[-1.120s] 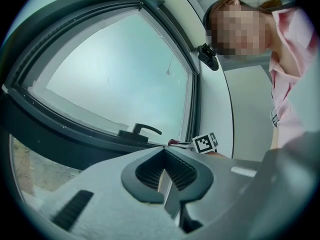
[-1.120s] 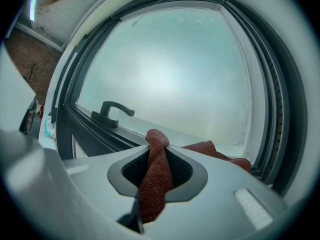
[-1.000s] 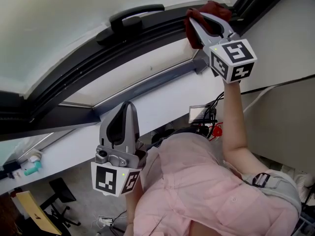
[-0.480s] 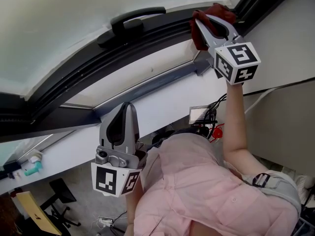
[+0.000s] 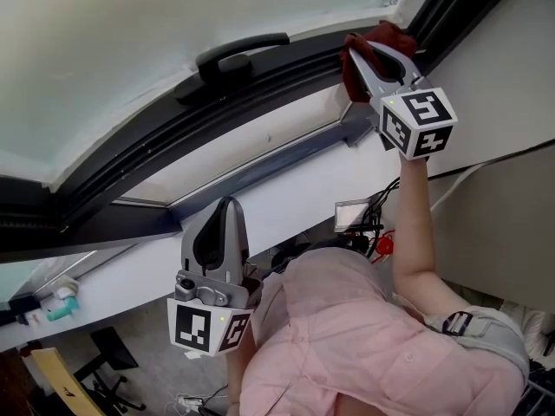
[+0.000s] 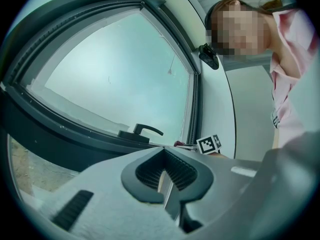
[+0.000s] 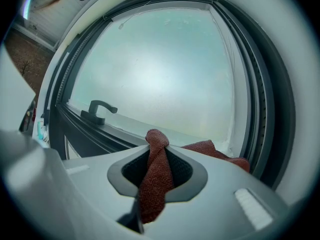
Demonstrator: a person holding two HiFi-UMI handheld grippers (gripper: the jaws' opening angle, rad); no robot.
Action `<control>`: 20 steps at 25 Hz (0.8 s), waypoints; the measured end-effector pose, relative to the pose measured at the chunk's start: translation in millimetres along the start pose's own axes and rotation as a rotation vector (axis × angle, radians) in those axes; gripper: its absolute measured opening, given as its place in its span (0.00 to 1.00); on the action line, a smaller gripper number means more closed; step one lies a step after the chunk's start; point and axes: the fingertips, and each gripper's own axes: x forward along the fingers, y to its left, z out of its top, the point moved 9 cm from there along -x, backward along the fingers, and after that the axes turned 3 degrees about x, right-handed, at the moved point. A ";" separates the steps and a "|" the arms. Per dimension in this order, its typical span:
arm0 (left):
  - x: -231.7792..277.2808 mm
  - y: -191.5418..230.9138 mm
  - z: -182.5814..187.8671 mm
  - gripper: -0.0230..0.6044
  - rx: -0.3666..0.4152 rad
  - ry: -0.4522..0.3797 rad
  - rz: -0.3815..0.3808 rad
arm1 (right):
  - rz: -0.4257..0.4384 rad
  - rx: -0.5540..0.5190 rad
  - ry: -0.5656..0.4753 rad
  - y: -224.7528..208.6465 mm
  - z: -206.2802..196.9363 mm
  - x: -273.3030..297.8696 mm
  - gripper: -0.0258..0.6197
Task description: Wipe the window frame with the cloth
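Red cloth [image 5: 386, 35] in right tongs [image 5: 381, 56] shifted right along window frame [image 5: 260, 78]

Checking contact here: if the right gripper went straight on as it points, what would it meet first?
Likely the window frame near its corner, through the cloth clamped in its jaws; depth is unclear.

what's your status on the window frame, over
Right gripper shut on cloth, at window frame corner. Left gripper shut, empty, away from frame. Handle off aside, nothing blocking.
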 end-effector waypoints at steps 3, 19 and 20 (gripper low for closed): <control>2.4 -0.2 0.4 0.03 -0.001 -0.002 -0.004 | -0.008 0.003 0.003 -5.2 -0.7 -0.7 0.15; 16.3 -4.4 -2.9 0.03 -0.020 0.003 -0.020 | -0.003 0.019 -0.035 -11.6 -5.0 -0.7 0.15; 15.8 -5.3 -3.9 0.03 -0.022 0.004 -0.018 | -0.005 0.019 -0.032 -13.5 -5.2 -0.5 0.15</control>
